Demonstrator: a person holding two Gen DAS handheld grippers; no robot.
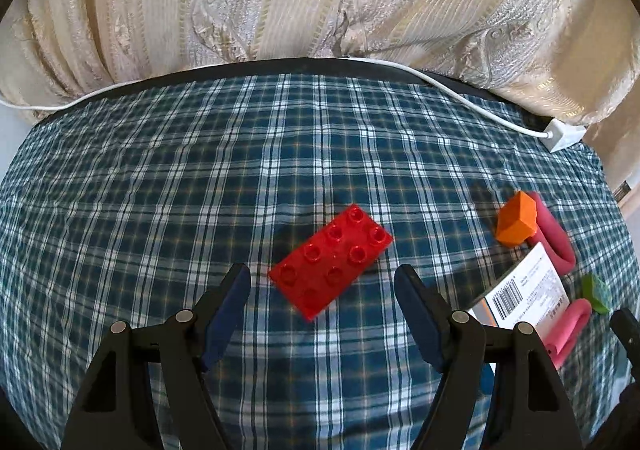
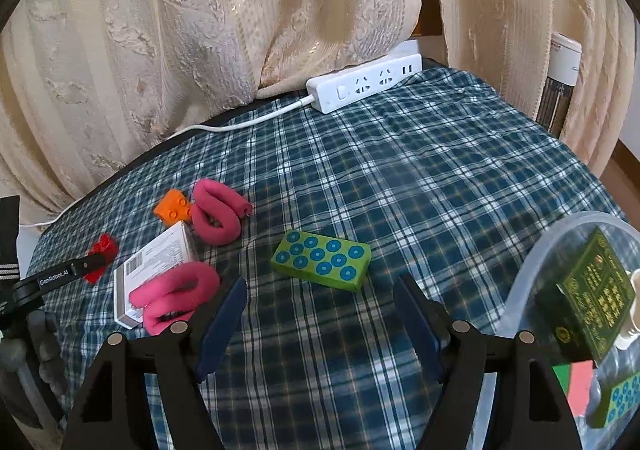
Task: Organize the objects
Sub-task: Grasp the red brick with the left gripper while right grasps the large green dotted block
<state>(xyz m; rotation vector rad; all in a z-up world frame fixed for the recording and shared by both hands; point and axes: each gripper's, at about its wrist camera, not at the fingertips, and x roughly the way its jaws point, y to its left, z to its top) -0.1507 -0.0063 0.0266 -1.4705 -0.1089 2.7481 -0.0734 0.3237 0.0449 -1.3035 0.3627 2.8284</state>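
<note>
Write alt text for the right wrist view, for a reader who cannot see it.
The open right gripper hovers over a blue plaid cloth, aimed at a green block with blue dots. To the left lie two pink foam curls, an orange brick, a white box and a red brick; a clear container of items sits at right.

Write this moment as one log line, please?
left tool: open, above red brick | right tool: open, near green block | bin: partly filled
</note>
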